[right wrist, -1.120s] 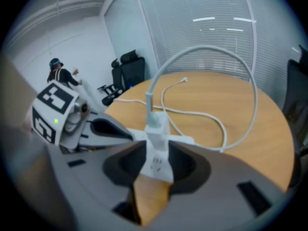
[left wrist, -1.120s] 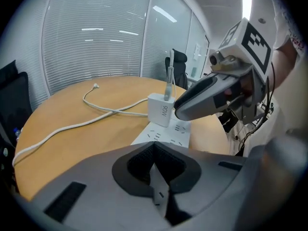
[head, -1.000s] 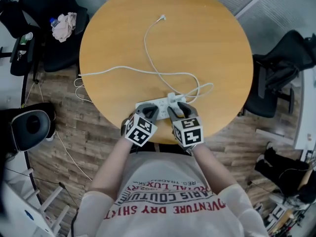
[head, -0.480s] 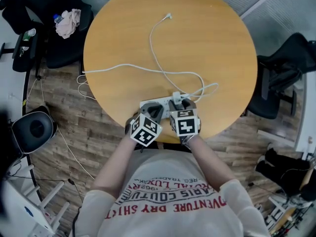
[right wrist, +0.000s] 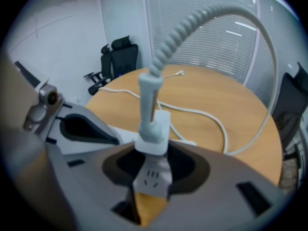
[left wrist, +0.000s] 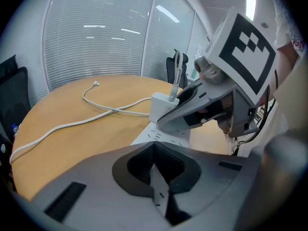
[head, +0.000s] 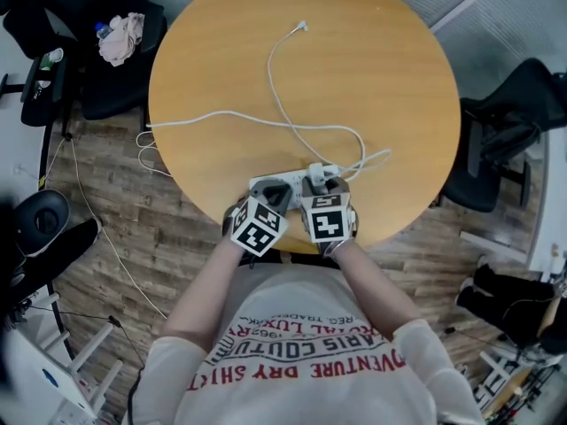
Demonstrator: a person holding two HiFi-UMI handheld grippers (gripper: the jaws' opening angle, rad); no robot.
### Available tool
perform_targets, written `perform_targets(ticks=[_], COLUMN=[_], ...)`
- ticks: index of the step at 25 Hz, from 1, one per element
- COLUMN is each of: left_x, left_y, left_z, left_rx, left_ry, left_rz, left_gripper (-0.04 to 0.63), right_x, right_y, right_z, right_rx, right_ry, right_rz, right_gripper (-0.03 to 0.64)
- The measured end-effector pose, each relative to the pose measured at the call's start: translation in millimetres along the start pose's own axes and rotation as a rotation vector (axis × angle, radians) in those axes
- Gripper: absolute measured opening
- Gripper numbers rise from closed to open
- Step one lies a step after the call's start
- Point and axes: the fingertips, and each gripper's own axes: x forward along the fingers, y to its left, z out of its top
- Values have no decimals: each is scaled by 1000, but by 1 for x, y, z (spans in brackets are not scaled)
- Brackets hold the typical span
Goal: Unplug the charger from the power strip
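One charger (right wrist: 158,125) stands plugged into the power strip (left wrist: 168,137) at the table's (head: 372,69) 6 o'clock rim, with the right gripper (right wrist: 154,150) closed on its body. Left gripper (left wrist: 155,150), at its 9 o'clock, is nearly shut over the strip. Recommend a straight pull along the prongs, strip held down. Prongs are hidden; whether the left jaws clamp or merely press is unclear.

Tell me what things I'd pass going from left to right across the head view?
pink cloth → left gripper → right gripper → black chair
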Motion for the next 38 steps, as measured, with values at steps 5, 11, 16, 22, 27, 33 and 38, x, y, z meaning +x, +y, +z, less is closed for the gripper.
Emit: perform_targets(ticks=[5,11,16,22,27,33,38], left_x=[0,0,1,1,4,-11,-42], left_y=[1,2,2,3,4,10,14], left_z=[0,0,-1,-2,-4,11,58], left_rx=[-4,-35,-35,-22,-11,-89,-72], left_ry=[-1,5,7,10,13,-45,-142], left_rz=[1,-27,-24,-9,23,70,114], left_gripper=[34,34,34,34,34,34,34], right_x=[-2,-9,-31,-39,-52,-87,-124], right_y=[1,2,0,-3,7,8,4], right_z=[-1,4,41,34,35,54,78], right_rx=[15,39,49,59,17,-17,-56], right_ry=[29,59,-52,-47,-90,-198,-315], right_rz=[-18,-14,-2,35,90,120,128], right_gripper=[161,159,156,156,157,158,158])
